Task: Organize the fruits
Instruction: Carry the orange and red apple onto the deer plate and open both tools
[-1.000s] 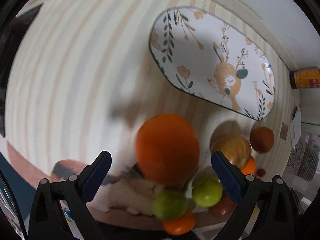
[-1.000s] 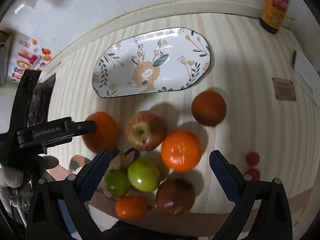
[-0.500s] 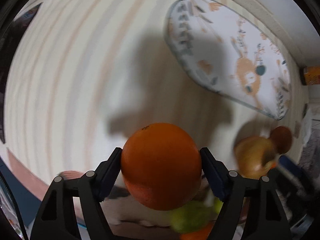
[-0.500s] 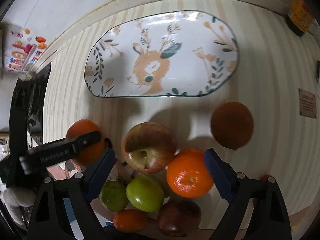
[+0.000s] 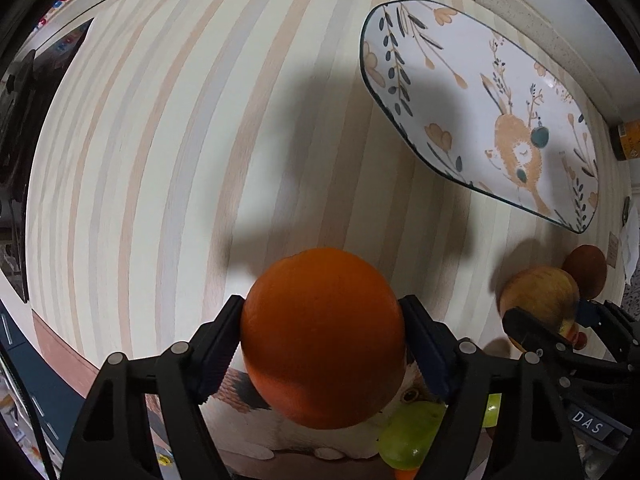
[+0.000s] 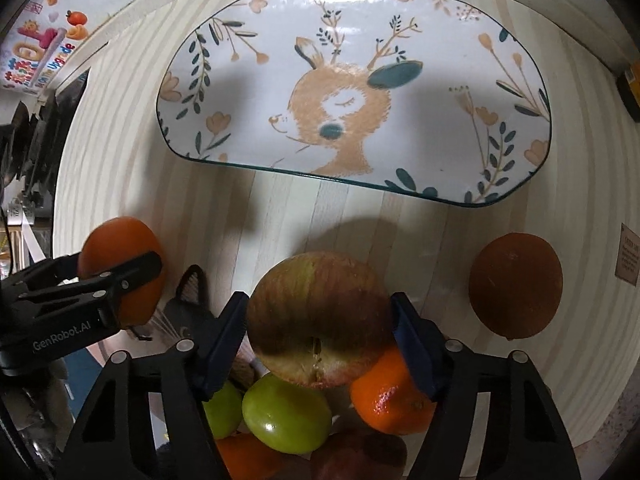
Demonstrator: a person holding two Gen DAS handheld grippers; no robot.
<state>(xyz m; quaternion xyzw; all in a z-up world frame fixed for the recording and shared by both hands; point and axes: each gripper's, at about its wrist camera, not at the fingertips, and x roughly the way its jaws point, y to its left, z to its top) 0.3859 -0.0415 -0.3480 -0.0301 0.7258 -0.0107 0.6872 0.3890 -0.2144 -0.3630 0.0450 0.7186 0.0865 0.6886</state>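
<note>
My left gripper (image 5: 322, 336) is shut on a large orange (image 5: 322, 336) and holds it above the striped table; it also shows in the right wrist view (image 6: 120, 268). My right gripper (image 6: 320, 320) is shut on a red-green apple (image 6: 320, 318), seen too in the left wrist view (image 5: 538, 300). The empty oval deer-pattern plate (image 6: 500, 92) lies beyond both grippers, also in the left wrist view (image 5: 400, 80). A dark orange fruit (image 6: 516, 286) sits on the table to the right.
Below my right gripper lie two green fruits (image 6: 286, 416), a tangerine (image 6: 390, 396), a dark red fruit (image 6: 360, 456) and another orange fruit (image 6: 240, 456). A dark bottle (image 6: 630, 88) stands at the far right by the wall. A cat-print mat (image 5: 248, 400) lies at the near edge.
My left gripper closed on the orange and lifted it. My right gripper moved forward and closed on the apple, one second ago open above the fruit pile.
</note>
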